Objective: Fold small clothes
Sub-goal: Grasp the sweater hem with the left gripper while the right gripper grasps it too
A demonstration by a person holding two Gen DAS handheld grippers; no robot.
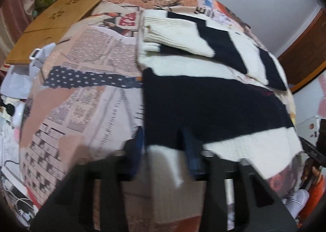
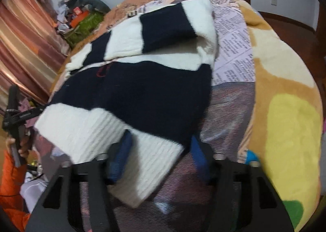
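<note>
Knitted sweater (image 1: 203,97) in broad navy and cream bands, ribbed cream at cuff and hem, small red stitched mark on the navy. Left tool (image 1: 163,150) black with blue pads; right tool (image 2: 159,150) black, pads brighter blue. Table cover (image 1: 85,89) a collage of pink-toned newsprint, black text columns, a navy strip with white dots at 9 o'clock, tan sketch print at 12. Blanket (image 2: 285,109) at 3 o'clock in the right wrist view tan with cream, yellow and green patches. Curtain (image 2: 24,44) at 9 o'clock striped rust and pale pink. Sleeve (image 2: 12,187) at 8 o'clock bright orange.
</note>
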